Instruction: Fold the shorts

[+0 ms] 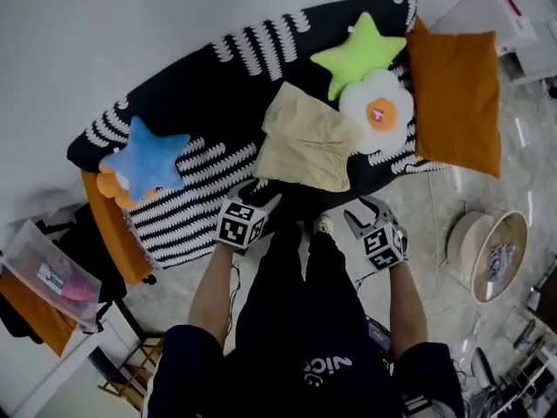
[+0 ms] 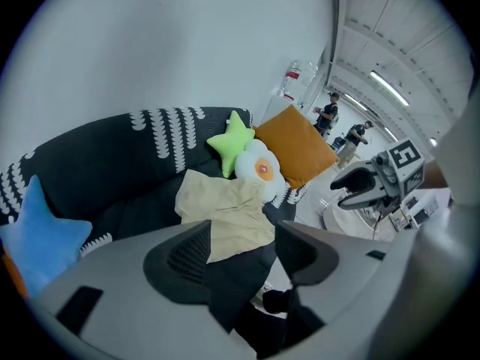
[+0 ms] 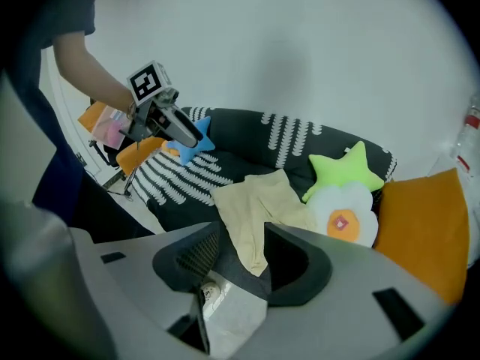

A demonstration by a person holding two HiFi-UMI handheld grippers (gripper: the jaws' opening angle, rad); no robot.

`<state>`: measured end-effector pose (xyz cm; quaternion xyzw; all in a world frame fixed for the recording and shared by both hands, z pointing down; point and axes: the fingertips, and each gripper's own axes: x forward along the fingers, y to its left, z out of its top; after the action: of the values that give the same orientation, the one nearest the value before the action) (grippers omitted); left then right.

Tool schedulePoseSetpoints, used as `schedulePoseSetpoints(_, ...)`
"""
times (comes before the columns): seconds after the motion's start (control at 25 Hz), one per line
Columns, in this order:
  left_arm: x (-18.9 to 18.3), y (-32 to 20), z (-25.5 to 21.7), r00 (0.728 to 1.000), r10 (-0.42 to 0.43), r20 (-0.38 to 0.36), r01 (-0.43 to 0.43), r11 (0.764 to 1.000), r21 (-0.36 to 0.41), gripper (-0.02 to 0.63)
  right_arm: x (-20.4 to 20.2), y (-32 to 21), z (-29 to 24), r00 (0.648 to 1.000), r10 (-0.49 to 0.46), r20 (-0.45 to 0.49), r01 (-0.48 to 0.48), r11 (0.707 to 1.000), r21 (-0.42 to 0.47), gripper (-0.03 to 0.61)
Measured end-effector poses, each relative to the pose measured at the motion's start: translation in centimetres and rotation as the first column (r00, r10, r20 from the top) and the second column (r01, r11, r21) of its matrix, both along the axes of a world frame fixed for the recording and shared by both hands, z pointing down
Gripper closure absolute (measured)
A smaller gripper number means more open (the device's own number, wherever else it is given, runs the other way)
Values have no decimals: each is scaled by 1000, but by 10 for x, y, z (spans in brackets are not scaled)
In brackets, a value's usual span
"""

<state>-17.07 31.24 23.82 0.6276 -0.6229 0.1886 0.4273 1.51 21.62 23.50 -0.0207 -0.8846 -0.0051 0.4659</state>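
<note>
Pale yellow shorts [image 1: 305,138] lie crumpled on the black sofa [image 1: 218,85], near its front edge. My left gripper [image 1: 266,200] hovers at the sofa's front edge just below the shorts' left corner, and its jaws stand open with nothing between them. My right gripper [image 1: 359,213] hangs below the shorts' right corner, over the floor, also open and empty. In the left gripper view the shorts [image 2: 229,208] show beyond the left gripper [image 2: 241,238], with the right gripper [image 2: 367,186] off to the side. In the right gripper view the shorts [image 3: 259,205] lie past the right gripper [image 3: 244,253].
On the sofa sit a green star pillow [image 1: 357,52], a white flower pillow [image 1: 379,111] touching the shorts' right side, an orange cushion [image 1: 457,98] and a blue star pillow [image 1: 144,164]. A round basket [image 1: 487,251] stands on the floor at right, a clear box [image 1: 48,273] at left.
</note>
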Motion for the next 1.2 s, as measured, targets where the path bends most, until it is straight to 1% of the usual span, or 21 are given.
schedulePoseSetpoints(0.12,-11,-3,21,998,58,-6,-58,997,-51,347,-9,1,19,998,-37,-42,36,999,-15,385)
schedulePoseSetpoints(0.2,-11,-5,36,995,99,-15,-100,991,-92,347,-10,4,28,994,-84,-74,82,996,-27,385)
schedulePoseSetpoints(0.28,-12,-12,51,990,143,-10,-143,982,-124,348,-13,0,36,991,-103,-87,100,994,-35,385)
schedulePoseSetpoints(0.32,-16,-17,59,988,156,-1,-155,978,-138,357,-17,-6,42,991,-102,-86,98,994,-42,385)
schedulePoseSetpoints(0.4,-26,-29,75,986,169,20,-163,973,-162,357,-25,-14,56,990,-108,-92,103,993,-56,385)
schedulePoseSetpoints(0.48,-33,-37,93,979,198,43,-187,965,-185,357,-28,-22,70,988,-114,-108,109,992,-57,385)
schedulePoseSetpoints(0.56,-44,-48,114,969,234,75,-216,957,-192,357,-33,-36,83,993,-68,-98,61,996,-67,392)
schedulePoseSetpoints(0.6,-51,-53,124,965,246,91,-224,954,-197,357,-37,-41,90,995,-43,-86,36,996,-82,407)
schedulePoseSetpoints(0.64,-57,-56,135,961,257,103,-231,950,-210,358,-39,-44,99,996,-41,-84,33,995,-94,414)
schedulePoseSetpoints(0.68,-61,-58,146,956,272,110,-243,943,-227,360,-38,-43,111,993,-63,-95,54,994,-100,416)
schedulePoseSetpoints(0.76,-61,-61,169,936,331,118,-293,920,-259,369,-29,-38,145,981,-133,-142,117,987,-113,420)
schedulePoseSetpoints(0.8,-60,-62,181,920,373,123,-330,904,-273,379,-23,-35,162,973,-162,-165,142,982,-124,420)
schedulePoseSetpoints(0.84,-58,-63,193,898,420,131,-371,883,-289,386,-17,-32,179,964,-189,-186,166,977,-133,423)
schedulePoseSetpoints(0.96,-57,-61,227,815,553,173,-478,810,-340,385,2,-26,223,925,-284,-251,262,958,-121,420)
schedulePoseSetpoints(1.0,-59,-59,236,792,580,190,-498,793,-351,385,8,-24,236,911,-314,-269,295,949,-108,419)
schedulePoseSetpoints(1.04,-60,-58,244,776,599,198,-512,781,-357,385,13,-24,247,898,-338,-283,325,941,-94,414)
schedulePoseSetpoints(1.08,-61,-55,253,766,613,193,-525,770,-362,383,17,-23,257,886,-358,-293,351,933,-79,413)
schedulePoseSetpoints(1.16,-59,-50,268,752,639,159,-553,744,-374,379,26,-24,275,863,-401,-308,405,913,-53,413)
schedulePoseSetpoints(1.2,-57,-47,276,740,658,140,-571,724,-386,379,30,-23,284,848,-426,-316,436,899,-42,411)
